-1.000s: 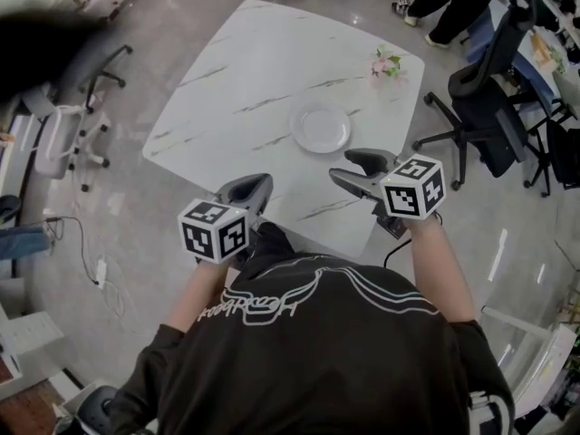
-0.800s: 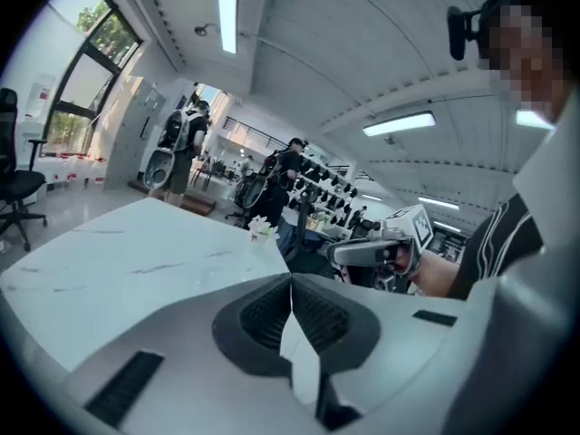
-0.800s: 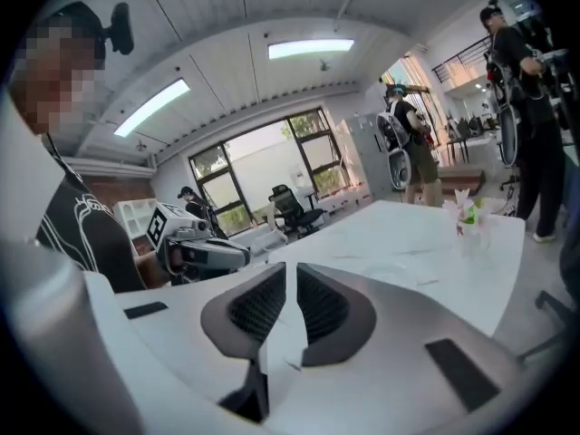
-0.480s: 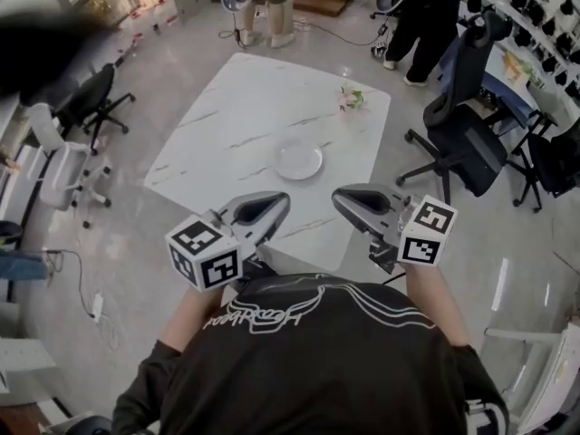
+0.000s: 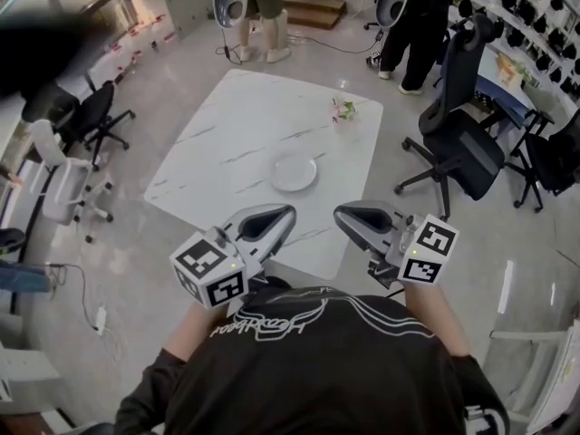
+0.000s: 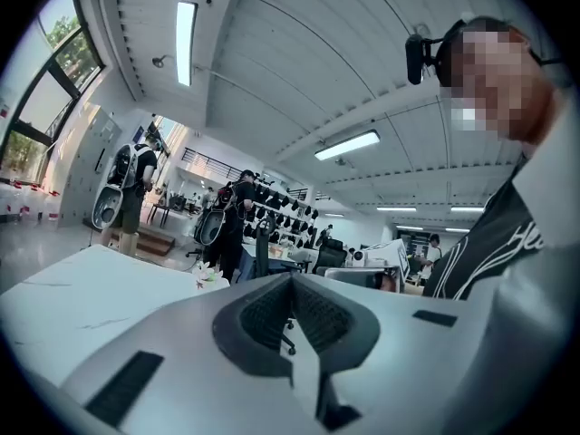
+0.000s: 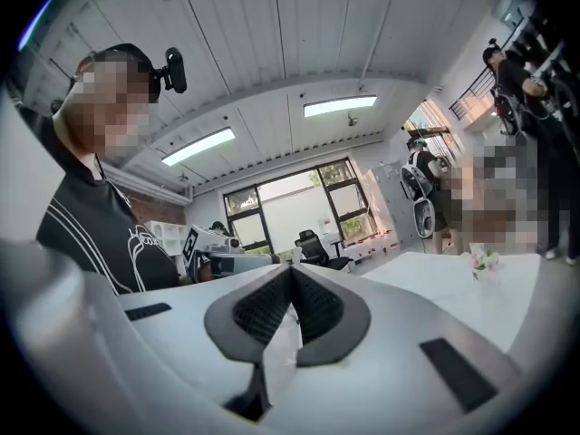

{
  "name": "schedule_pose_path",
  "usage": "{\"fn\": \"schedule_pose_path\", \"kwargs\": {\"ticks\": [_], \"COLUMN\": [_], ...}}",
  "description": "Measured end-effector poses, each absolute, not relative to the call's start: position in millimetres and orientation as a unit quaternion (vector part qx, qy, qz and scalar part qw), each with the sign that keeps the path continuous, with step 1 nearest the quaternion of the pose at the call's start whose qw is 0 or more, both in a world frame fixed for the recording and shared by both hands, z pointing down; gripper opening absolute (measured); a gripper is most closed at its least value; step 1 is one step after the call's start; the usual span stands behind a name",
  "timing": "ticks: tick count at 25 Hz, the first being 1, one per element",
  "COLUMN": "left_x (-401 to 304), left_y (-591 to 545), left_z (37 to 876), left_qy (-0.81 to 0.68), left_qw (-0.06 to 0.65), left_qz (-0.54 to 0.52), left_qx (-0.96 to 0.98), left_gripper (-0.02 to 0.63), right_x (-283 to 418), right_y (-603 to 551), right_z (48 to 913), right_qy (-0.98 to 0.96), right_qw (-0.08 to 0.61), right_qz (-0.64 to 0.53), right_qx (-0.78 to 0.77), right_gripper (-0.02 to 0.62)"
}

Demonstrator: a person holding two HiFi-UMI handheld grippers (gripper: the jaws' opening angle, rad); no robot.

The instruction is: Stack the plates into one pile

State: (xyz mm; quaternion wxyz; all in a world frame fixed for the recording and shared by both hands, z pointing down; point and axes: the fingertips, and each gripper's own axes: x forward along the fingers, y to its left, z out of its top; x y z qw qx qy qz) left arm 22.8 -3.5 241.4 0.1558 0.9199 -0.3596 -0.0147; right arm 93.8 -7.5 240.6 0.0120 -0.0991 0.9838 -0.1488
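Observation:
A pale round plate pile (image 5: 294,171) lies near the middle of the white marble table (image 5: 227,143); I cannot tell how many plates are in it. My left gripper (image 5: 283,214) and right gripper (image 5: 345,214) are held side by side high above the table's near edge, close to the person's chest and well short of the plates. Both point level toward each other. In the left gripper view the left gripper (image 6: 292,284) has its jaws pressed together with nothing between them. The right gripper (image 7: 292,275) is likewise shut and empty in the right gripper view.
A small bunch of pink flowers (image 5: 342,110) sits at the table's far corner. Black office chairs (image 5: 458,143) stand to the right and another chair (image 5: 86,107) to the left, with a white chair (image 5: 63,188) nearer. People (image 5: 258,7) stand beyond the table.
Both grippers have risen away from the table, which now looks smaller and farther. The right jaws, apart a second ago, are now together. The plate pile has not moved.

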Motion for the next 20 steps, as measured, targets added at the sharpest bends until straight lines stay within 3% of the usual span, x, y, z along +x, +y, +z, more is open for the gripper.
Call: {"fn": "schedule_pose_path", "kwargs": {"ticks": [20], "left_x": [31], "left_y": [-29], "left_z": [298], "left_qy": [-0.346], "left_qw": [0.218], "left_qz": [0.007], "left_qx": [0.913], "left_gripper": [0.025], "right_x": [104], "right_y": [-31], "right_z": [299], "right_qy": [0.971], "right_qw": [-0.009], "right_qz": [-0.204], "right_qx": [-0.127], "right_gripper": [0.026]}}
